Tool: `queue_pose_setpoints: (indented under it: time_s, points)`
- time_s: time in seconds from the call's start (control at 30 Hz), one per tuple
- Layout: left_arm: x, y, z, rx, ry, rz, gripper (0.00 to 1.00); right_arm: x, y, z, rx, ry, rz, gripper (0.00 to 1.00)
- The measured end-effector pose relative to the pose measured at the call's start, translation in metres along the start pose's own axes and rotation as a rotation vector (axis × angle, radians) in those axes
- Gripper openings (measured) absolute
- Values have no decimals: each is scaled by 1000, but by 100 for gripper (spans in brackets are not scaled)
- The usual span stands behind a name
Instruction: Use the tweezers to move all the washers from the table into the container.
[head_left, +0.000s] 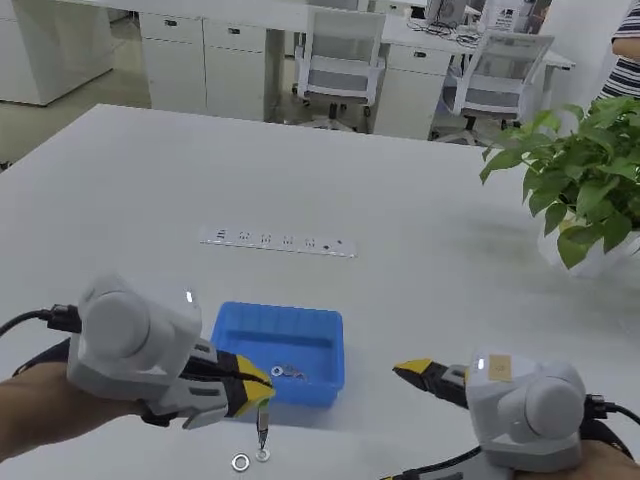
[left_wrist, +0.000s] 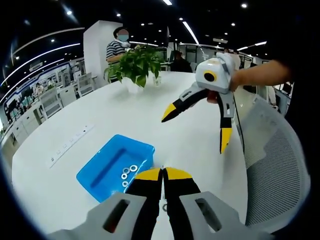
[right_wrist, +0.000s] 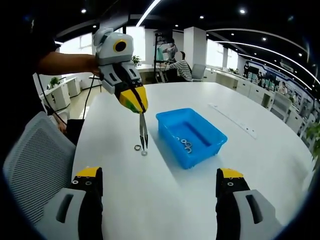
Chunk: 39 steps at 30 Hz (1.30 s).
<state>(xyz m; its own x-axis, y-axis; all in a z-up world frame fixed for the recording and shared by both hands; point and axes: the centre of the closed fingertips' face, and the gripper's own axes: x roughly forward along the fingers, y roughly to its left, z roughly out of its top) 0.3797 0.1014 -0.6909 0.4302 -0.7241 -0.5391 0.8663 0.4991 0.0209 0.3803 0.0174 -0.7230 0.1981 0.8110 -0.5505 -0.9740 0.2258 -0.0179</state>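
Washers (right_wrist: 137, 147) left on the desk (head_left: 300, 180) number two, side by side near its front edge, just outside the blue container (head_left: 315, 390), which already holds several. Tweezers (right_wrist: 143, 131) hang point-down with their tips at one of the pair, likely to pinch it; whether they grip it I cannot tell. The left gripper (head_left: 262, 390) is clamped tight on the tweezers' upper end. The right gripper (right_wrist: 159, 173) hovers above the front edge beside the container, jaws spread wide, holding nothing.

An open-plan office: white desks (head_left: 300, 20), mesh chairs (head_left: 340, 62), potted plant (head_left: 590, 190)
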Motion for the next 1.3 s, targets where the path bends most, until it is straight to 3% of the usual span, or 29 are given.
queue_pose_setpoints:
  time_s: [0.17,0.53,0.87,1.07,1.1,1.13,1.3]
  points:
    - [3,-2,-6,6,10,-2,5,2,3,-3,-2,9,8,94]
    - [4,-1,-1,5,-6,-5,5,4,5,-4,-5,14,16,93]
    - [6,-3,-3,10,-3,-9,5,7,6,-1,-21,6,33,89]
    - [6,-3,-4,21,4,-20,5,14,10,5,-73,2,74,82]
    - [5,-3,-4,21,5,-22,5,16,10,6,-137,13,84,79]
    - [5,-3,-5,21,5,-23,5,17,10,4,-156,25,91,76]
    - [5,-5,-6,49,25,-41,5,26,13,10,-170,13,128,66]
